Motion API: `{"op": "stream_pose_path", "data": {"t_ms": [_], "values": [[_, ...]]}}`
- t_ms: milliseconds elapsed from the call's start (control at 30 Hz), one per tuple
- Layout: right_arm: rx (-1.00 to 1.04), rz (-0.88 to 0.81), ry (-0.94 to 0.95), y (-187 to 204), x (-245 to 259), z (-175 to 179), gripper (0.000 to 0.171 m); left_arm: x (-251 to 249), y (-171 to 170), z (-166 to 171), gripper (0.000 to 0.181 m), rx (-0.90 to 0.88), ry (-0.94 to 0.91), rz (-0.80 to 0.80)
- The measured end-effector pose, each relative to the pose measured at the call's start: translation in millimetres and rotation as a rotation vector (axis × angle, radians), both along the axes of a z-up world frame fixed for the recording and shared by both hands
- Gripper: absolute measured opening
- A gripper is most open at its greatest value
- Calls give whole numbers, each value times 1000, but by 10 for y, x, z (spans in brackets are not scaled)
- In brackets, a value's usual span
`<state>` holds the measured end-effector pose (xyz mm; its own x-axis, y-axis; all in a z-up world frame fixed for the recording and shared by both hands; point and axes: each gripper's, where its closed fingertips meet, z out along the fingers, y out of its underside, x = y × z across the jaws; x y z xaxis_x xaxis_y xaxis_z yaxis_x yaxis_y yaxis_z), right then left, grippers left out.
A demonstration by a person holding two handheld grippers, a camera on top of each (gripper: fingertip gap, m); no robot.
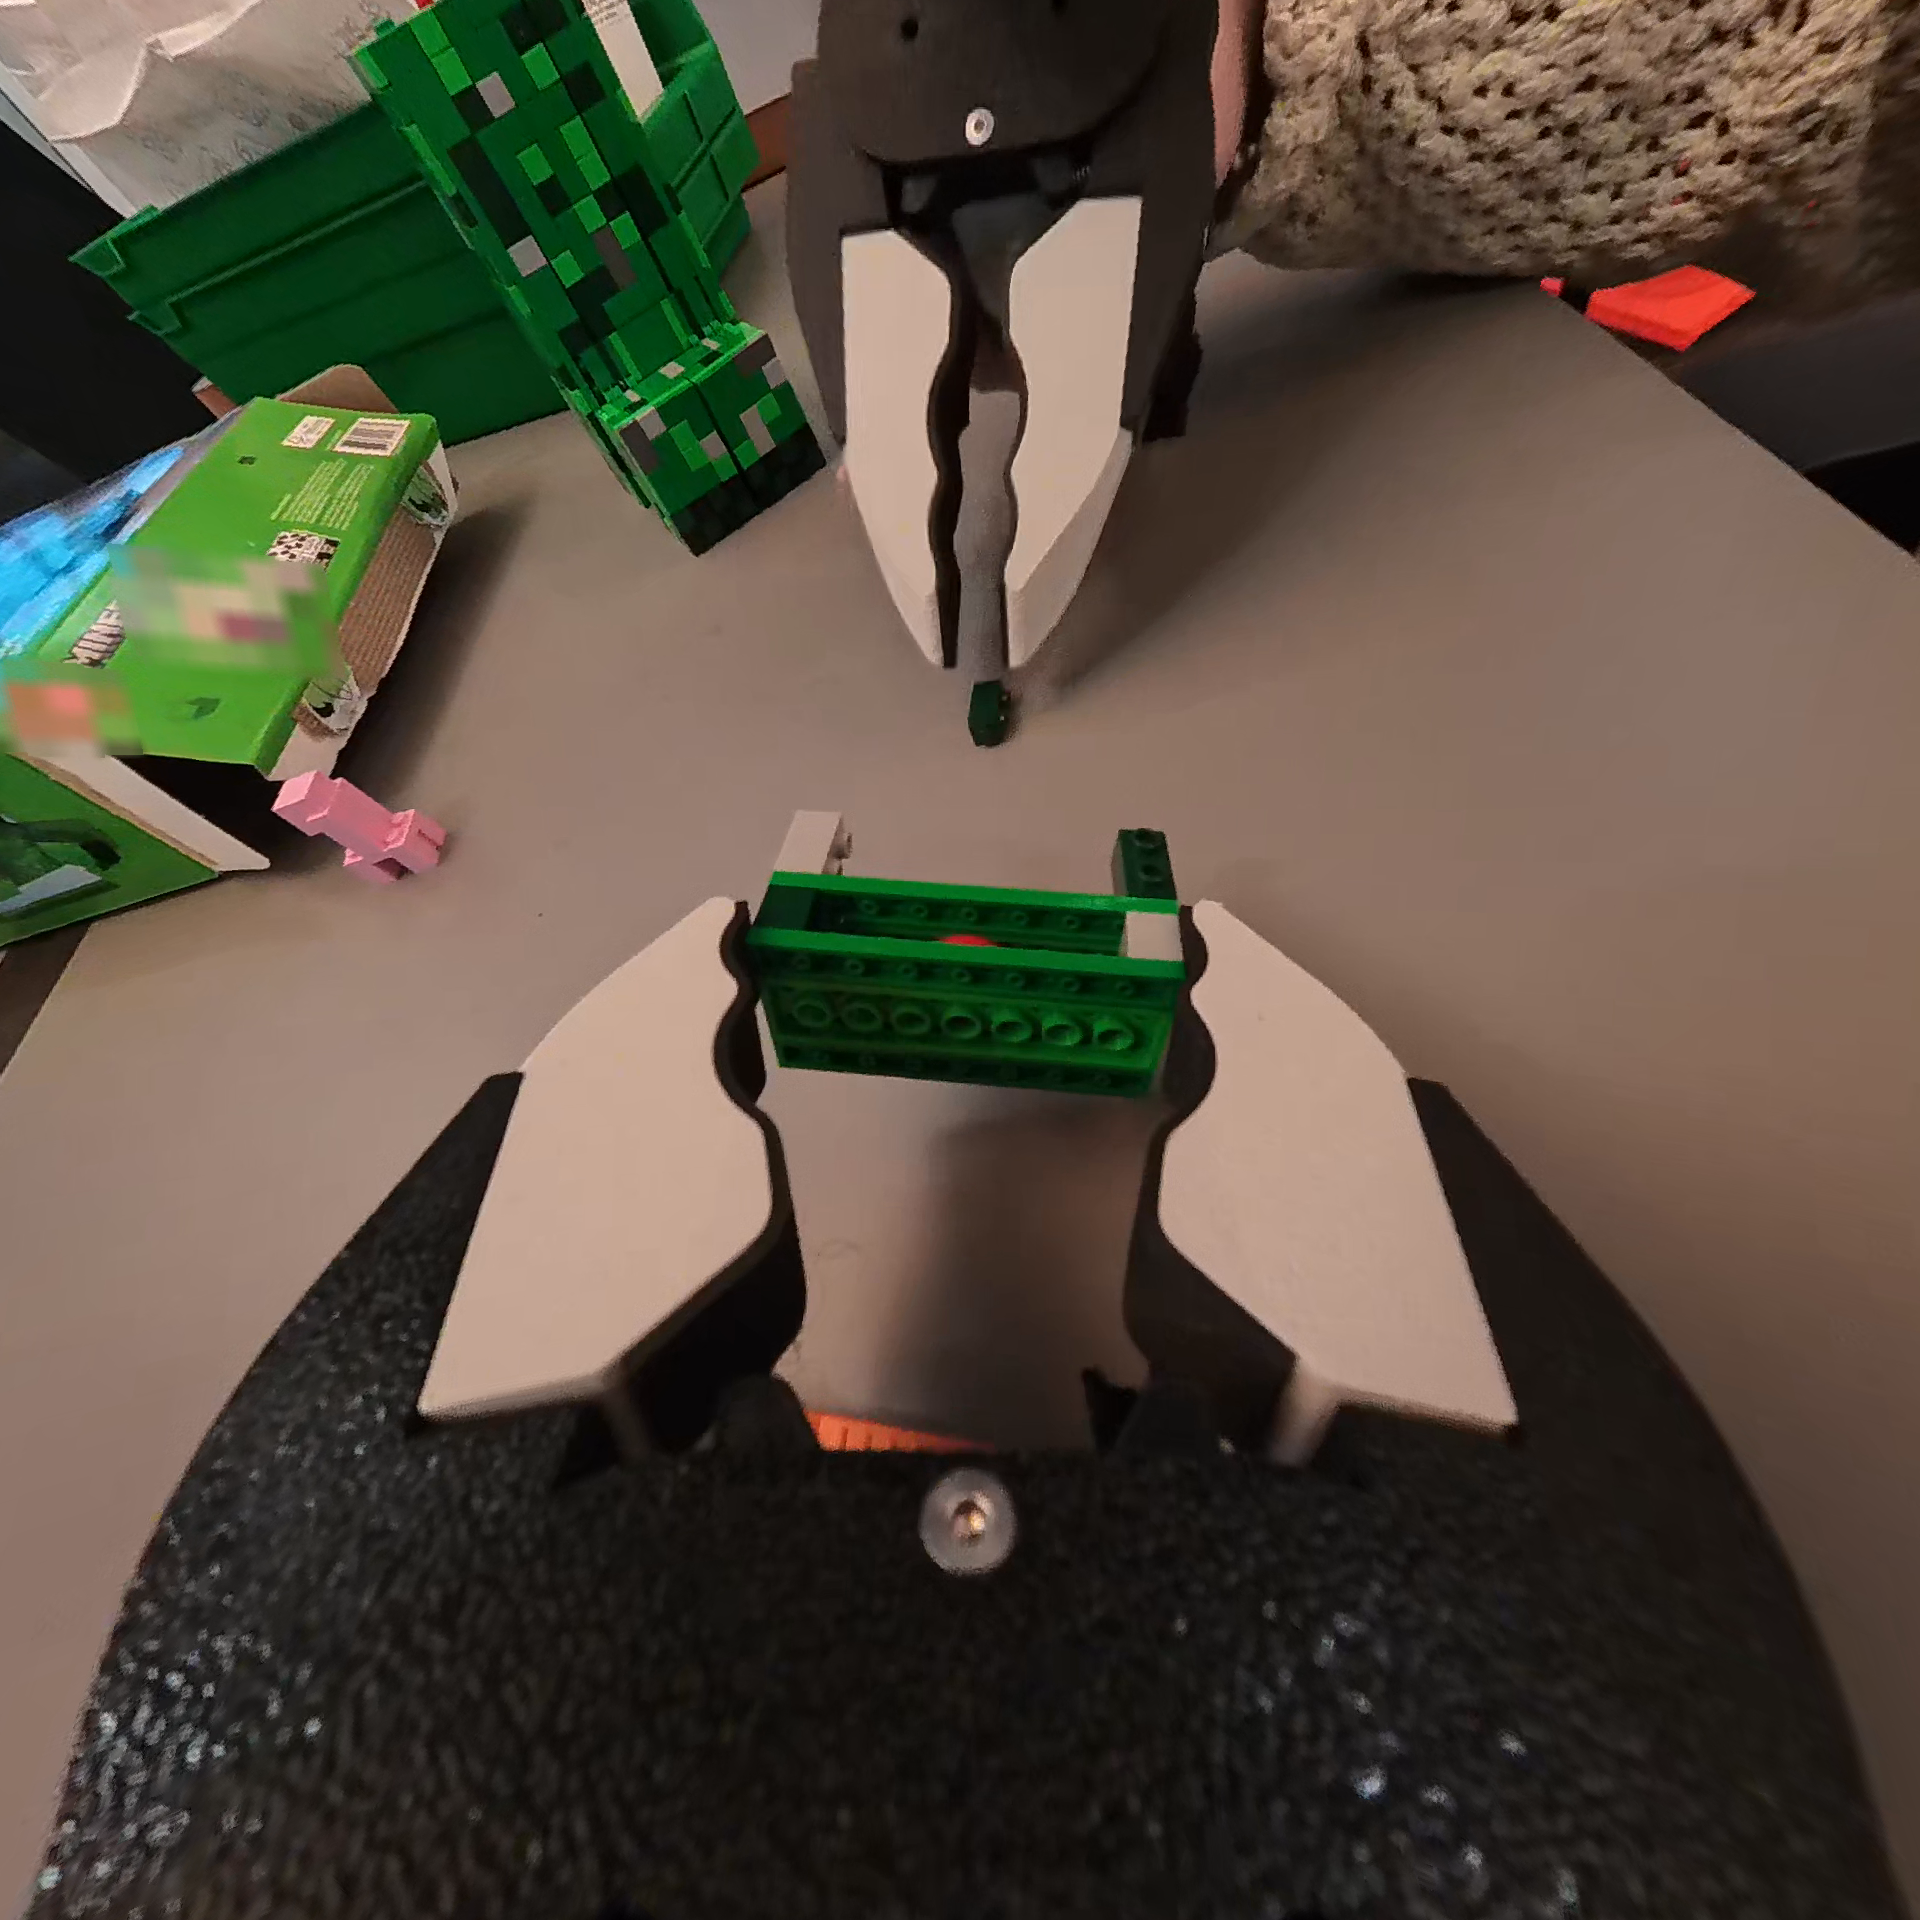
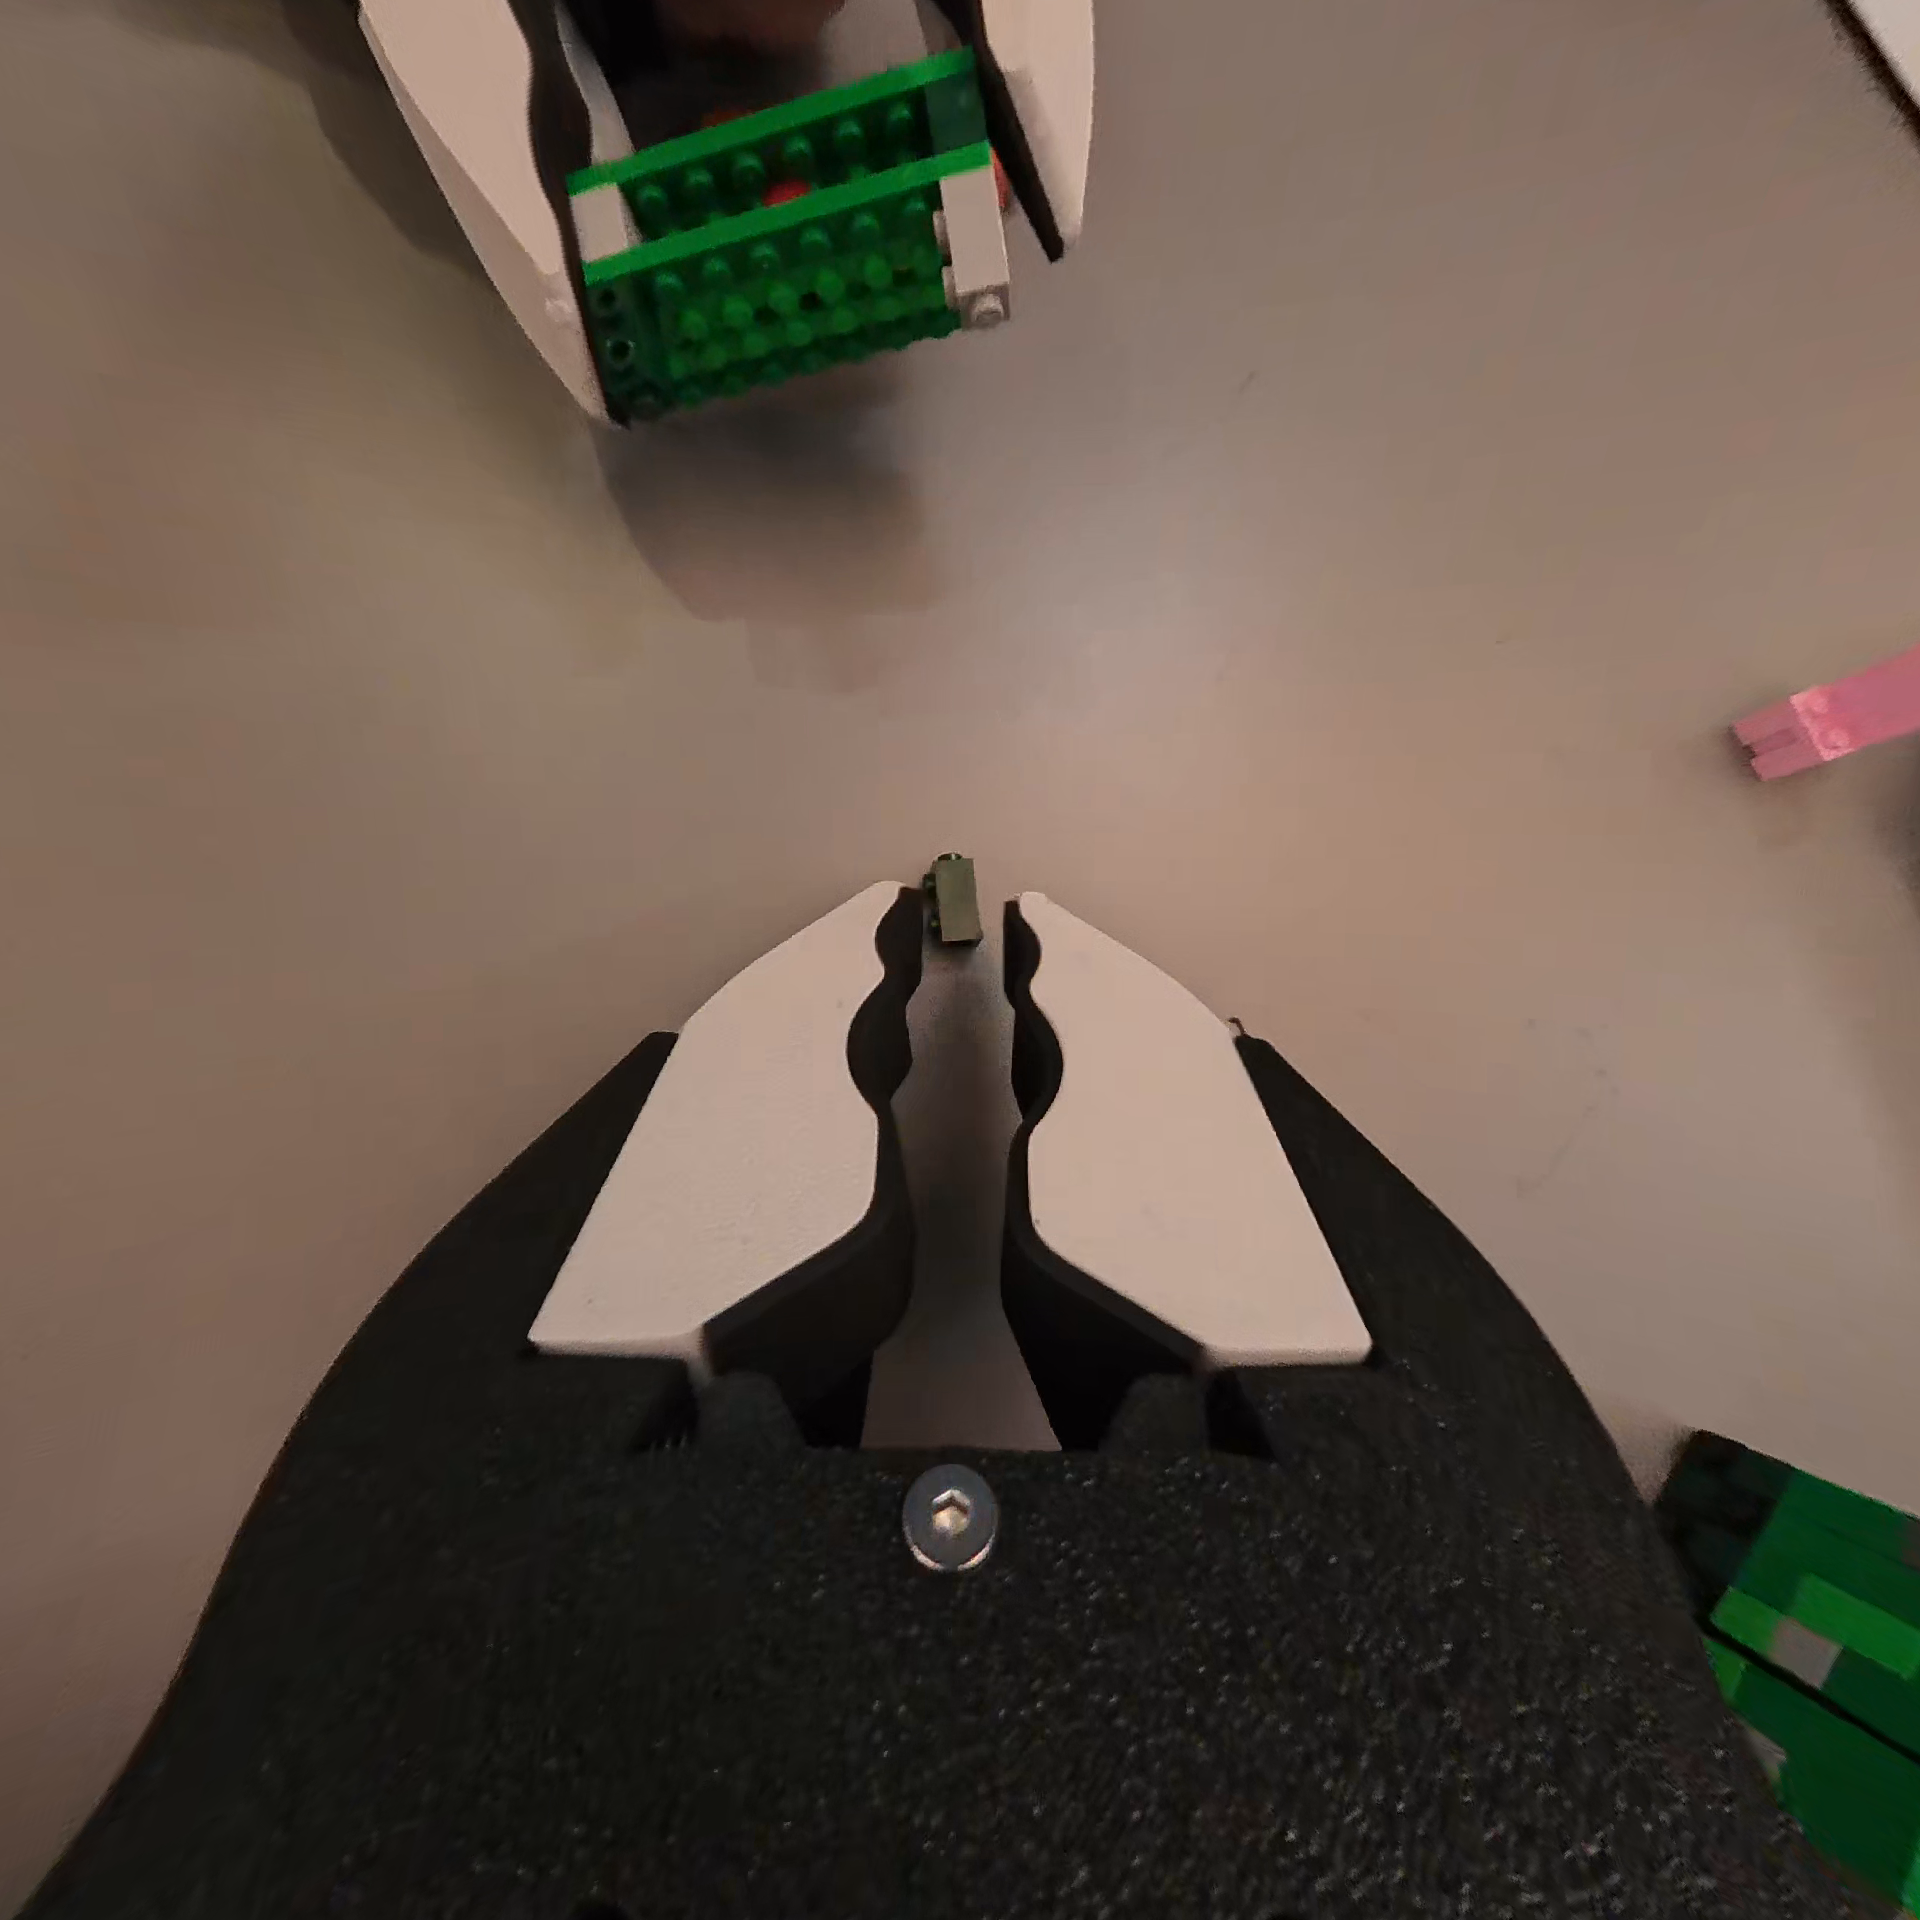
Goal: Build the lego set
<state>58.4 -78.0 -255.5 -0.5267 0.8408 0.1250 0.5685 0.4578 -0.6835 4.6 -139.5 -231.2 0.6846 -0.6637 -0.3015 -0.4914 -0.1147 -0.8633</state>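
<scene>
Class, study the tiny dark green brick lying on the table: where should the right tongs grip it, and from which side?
Grip the dark green brick across its two long flat sides, coming down from above. It lies flat on the grey table, and the right tongs already straddle it, slightly open.

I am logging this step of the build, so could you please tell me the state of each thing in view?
left gripper: shut on green assembly.
green assembly: held off the table, clamped by its ends.
right gripper: open, fingertips around small dark green piece.
small dark green piece: lying on the table, not gripped.
green figure: standing upright.
pink figure: lying on the table.
box: open end flap.
</scene>
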Motion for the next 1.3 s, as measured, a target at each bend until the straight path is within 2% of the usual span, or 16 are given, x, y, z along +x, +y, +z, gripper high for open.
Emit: {"op": "stream_pose_path", "data": {"t_ms": [433,900,1100,1300], "values": [[-99,-29,23,-8,128,1,19,7,-1,34,75,0,-34,-14],[-240,-66,237,54,-15,230,23,-9,10,58,76,10,-50,-3],[-246,-46,202,22,8,193,24,0,8,36,76,1,-36,-6],[-196,0,49,-77,174,-20,24,-5,3,56,76,1,-54,-8]]}}
